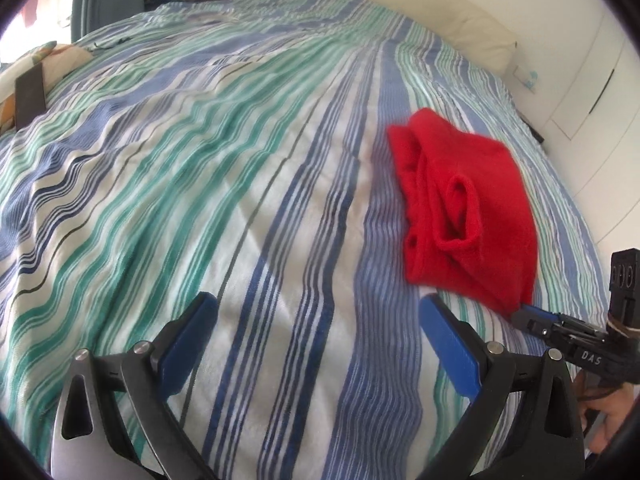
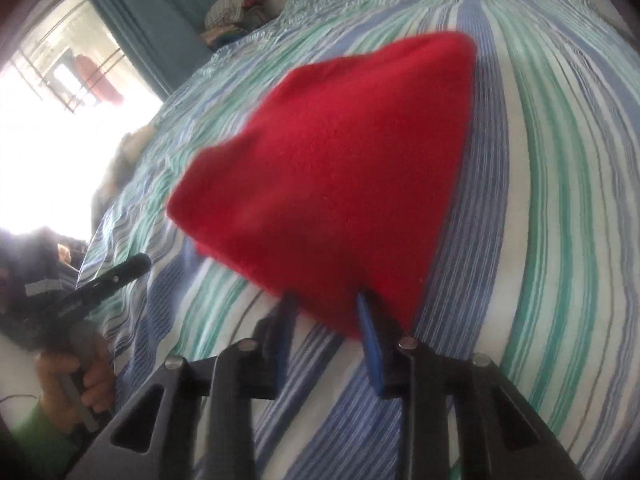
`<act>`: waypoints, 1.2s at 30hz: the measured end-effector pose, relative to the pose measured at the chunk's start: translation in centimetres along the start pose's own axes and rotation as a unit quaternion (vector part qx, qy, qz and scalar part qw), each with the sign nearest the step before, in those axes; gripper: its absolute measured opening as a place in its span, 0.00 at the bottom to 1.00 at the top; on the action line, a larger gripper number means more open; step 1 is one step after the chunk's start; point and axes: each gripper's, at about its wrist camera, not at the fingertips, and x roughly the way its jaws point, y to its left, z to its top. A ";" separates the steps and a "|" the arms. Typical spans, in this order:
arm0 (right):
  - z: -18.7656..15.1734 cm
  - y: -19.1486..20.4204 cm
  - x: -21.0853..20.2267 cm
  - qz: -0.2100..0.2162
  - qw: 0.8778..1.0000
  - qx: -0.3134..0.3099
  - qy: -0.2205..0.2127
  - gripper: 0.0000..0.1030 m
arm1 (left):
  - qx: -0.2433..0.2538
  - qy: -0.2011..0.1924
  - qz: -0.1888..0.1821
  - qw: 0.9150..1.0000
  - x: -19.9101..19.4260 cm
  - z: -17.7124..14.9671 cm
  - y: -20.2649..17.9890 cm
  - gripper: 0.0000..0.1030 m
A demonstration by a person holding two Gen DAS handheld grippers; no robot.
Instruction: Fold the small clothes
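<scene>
A small red fleece garment (image 1: 464, 204) lies folded on the striped bedspread (image 1: 240, 184), right of centre in the left wrist view. My left gripper (image 1: 320, 312) is open and empty, low over the bedspread, to the left of the garment. My right gripper (image 2: 326, 304) is shut on a corner of the red garment (image 2: 332, 168) and lifts that corner, so the cloth hangs in a triangle in front of the camera. The right gripper also shows in the left wrist view (image 1: 524, 312), pinching the garment's near right corner.
A cream pillow (image 1: 452, 20) lies at the bed's far edge by the white wall. A pile of clothes (image 2: 236, 12) sits at the far end near a teal curtain (image 2: 148, 20). A bright window (image 2: 48, 92) is at the left.
</scene>
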 end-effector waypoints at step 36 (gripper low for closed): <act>-14.7 -2.8 -7.1 0.021 0.991 0.089 -0.100 0.32 | 0.112 0.023 -0.064 0.991 4.3 10.7 -11.8 0.69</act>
